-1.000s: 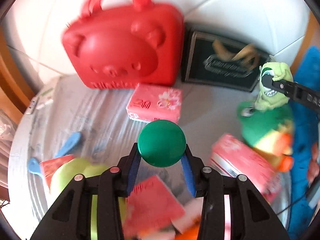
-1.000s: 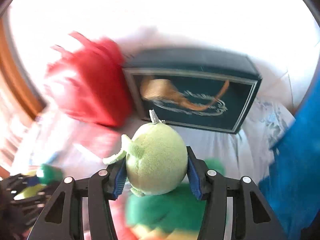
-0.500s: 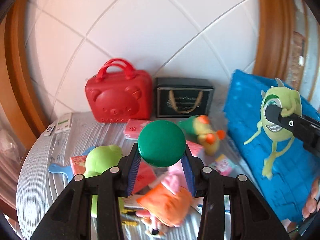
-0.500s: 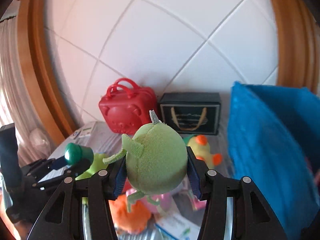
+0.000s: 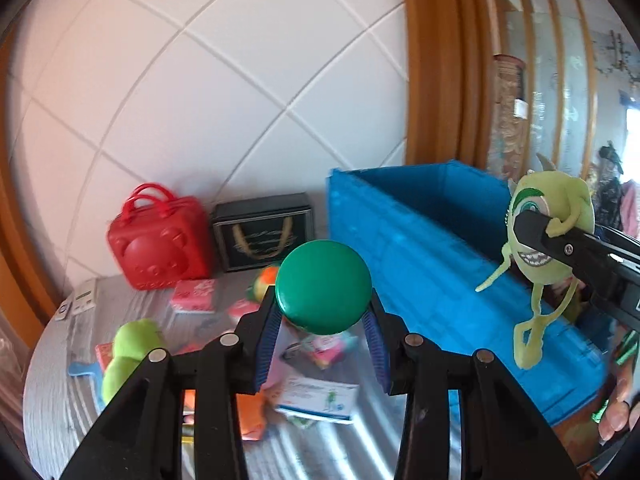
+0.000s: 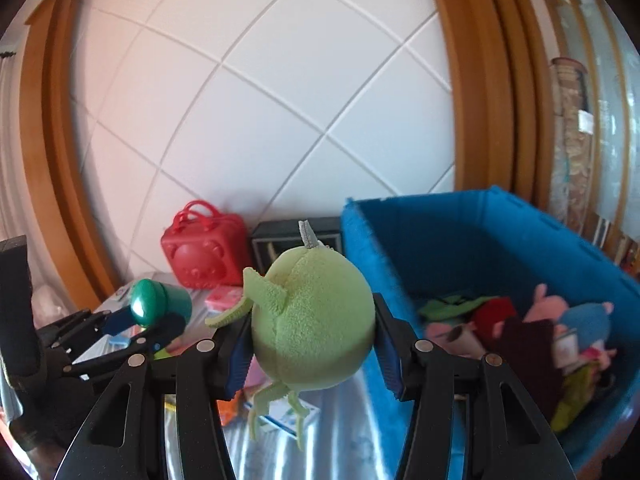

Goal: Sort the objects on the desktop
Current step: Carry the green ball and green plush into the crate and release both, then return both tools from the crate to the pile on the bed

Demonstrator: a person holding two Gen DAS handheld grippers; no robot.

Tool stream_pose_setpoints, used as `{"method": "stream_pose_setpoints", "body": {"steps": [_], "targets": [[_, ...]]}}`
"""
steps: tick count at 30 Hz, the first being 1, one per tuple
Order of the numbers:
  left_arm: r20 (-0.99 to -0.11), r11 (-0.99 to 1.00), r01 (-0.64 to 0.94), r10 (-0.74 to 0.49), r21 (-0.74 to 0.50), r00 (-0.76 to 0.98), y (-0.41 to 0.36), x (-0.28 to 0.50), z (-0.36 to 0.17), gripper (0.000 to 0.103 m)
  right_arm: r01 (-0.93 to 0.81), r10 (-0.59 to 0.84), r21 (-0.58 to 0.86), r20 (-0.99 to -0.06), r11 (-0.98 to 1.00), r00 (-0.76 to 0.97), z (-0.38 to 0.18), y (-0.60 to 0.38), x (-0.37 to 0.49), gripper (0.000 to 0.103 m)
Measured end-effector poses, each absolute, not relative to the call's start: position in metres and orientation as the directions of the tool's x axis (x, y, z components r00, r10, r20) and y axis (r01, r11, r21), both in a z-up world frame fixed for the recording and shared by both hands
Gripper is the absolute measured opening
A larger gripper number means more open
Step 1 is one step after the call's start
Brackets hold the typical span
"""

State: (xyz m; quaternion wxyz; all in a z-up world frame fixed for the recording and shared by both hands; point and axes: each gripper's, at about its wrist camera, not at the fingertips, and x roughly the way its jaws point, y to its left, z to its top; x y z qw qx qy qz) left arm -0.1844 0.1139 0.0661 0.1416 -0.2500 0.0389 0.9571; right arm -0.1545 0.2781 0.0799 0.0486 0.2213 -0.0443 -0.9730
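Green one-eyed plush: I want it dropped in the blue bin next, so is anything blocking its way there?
Nothing visible does. The right claw holds the green one-eyed plush beside the blue bin, whose open top already shows other toys.

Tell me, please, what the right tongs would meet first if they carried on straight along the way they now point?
Probably the near wall of the blue bin, or the black box beside it; the one-eyed green plush held in the right tongs hides the line, so depth is unclear.

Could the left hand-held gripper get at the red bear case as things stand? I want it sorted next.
Probably not yet: the left hand-held gripper is shut on a green cap. The path to the red bear case otherwise looks open.
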Motion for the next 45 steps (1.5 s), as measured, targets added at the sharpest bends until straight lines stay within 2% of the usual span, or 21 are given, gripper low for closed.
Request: {"method": "stream_pose_setpoints", "body": {"steps": [5, 12, 16, 20, 28, 30, 32, 33, 34, 41, 45], "targets": [[-0.46, -0.934, -0.358, 0.322, -0.008, -0.828, 0.186, -0.167, 0.085, 0.04, -0.015, -0.016, 0.079, -0.384, -0.997, -0.923, 0.104, 0.349, -0.117, 0.052], [-0.491, -0.905, -0.425, 0.37, 0.0, -0.789, 0.298, -0.159, 0.083, 0.04, -0.119, 0.087, 0.052, -0.411, -0.992, -0.908, 0.102, 0.46, -0.096, 0.052], [-0.535, -0.903, -0.428, 0.344, 0.038, -0.771, 0.351, -0.158, 0.07, 0.04, -0.142, 0.13, -0.006, -0.439, -0.99, -0.889, 0.085, 0.5, -0.106, 0.052], [-0.576, -0.91, -0.411, 0.308, 0.052, -0.757, 0.376, -0.16, 0.058, 0.04, -0.116, 0.11, -0.016, -0.468, -0.993, -0.877, 0.066, 0.529, -0.119, 0.052], [-0.583, -0.932, -0.346, 0.224, 0.106, -0.781, 0.396, -0.161, 0.053, 0.04, -0.12, 0.144, -0.081, -0.478, -0.989, -0.867, 0.043, 0.553, -0.143, 0.053], [-0.585, -0.933, -0.34, 0.211, 0.119, -0.783, 0.4, -0.161, 0.052, 0.041, -0.139, 0.176, -0.113, -0.471, -0.984, -0.864, 0.041, 0.555, -0.146, 0.063], [-0.584, -0.938, -0.326, 0.203, 0.113, -0.786, 0.398, -0.161, 0.053, 0.06, -0.142, 0.179, -0.116, -0.456, -0.983, -0.872, 0.042, 0.559, -0.146, 0.103], [-0.578, -0.943, -0.316, 0.2, 0.107, -0.791, 0.396, -0.16, 0.054, 0.075, -0.145, 0.182, -0.116, -0.441, -0.983, -0.879, 0.043, 0.56, -0.144, 0.102], [-0.564, -0.949, -0.301, 0.198, 0.095, -0.802, 0.392, -0.158, 0.056, 0.08, -0.146, 0.183, -0.118, -0.434, -0.982, -0.882, 0.045, 0.56, -0.143, 0.102], [-0.506, -0.961, -0.269, 0.201, 0.065, -0.839, 0.378, -0.148, 0.067, 0.08, -0.132, 0.161, -0.098, -0.4, -0.986, -0.903, 0.057, 0.563, -0.13, 0.103], [-0.43, -0.978, -0.206, 0.167, 0.045, -0.887, 0.359, -0.136, 0.076, 0.08, -0.138, 0.168, -0.108, -0.346, -0.984, -0.923, 0.067, 0.552, -0.114, 0.103]]}}
